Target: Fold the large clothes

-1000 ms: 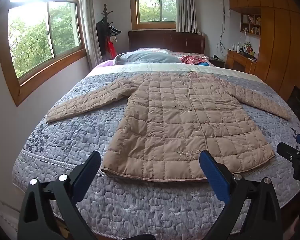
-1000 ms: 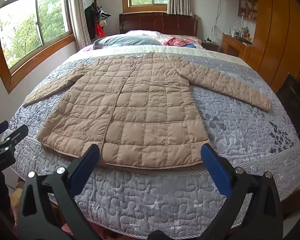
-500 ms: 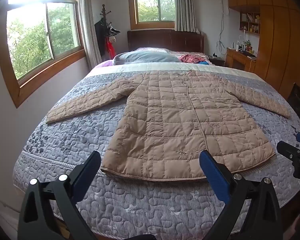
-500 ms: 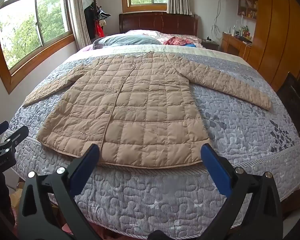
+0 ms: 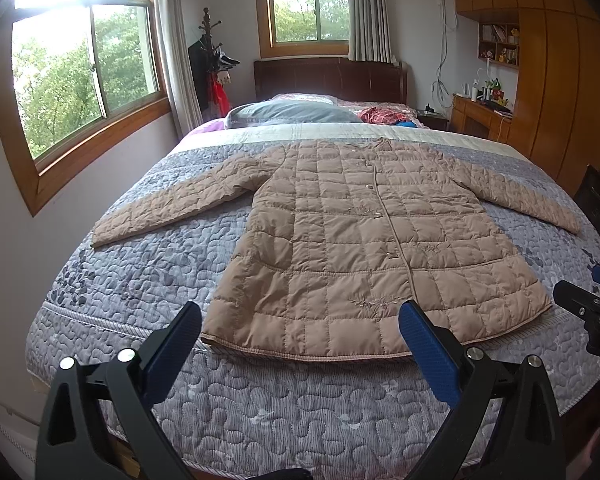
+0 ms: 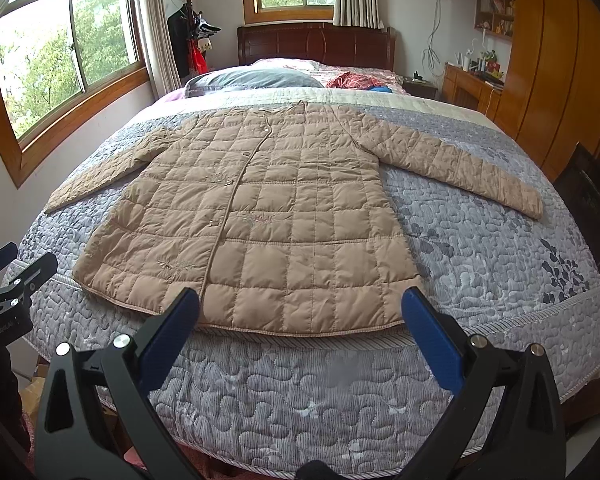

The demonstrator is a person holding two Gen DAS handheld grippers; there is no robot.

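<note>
A tan quilted long coat (image 5: 364, 240) lies flat, front up and buttoned, on the bed, both sleeves spread out to the sides; it also shows in the right wrist view (image 6: 260, 216). My left gripper (image 5: 300, 320) is open and empty, held in front of the coat's hem near its left half. My right gripper (image 6: 300, 300) is open and empty, in front of the hem's right half. Neither touches the coat. The right gripper's tip shows at the left view's right edge (image 5: 588, 312); the left gripper shows at the right view's left edge (image 6: 12, 280).
The bed carries a grey-blue patterned quilt (image 5: 284, 412) with pillows (image 5: 292, 112) and a red garment (image 5: 384, 114) at the headboard. Windows and a coat stand (image 5: 212, 64) are on the left wall. A wooden wardrobe and desk (image 5: 480, 116) stand on the right.
</note>
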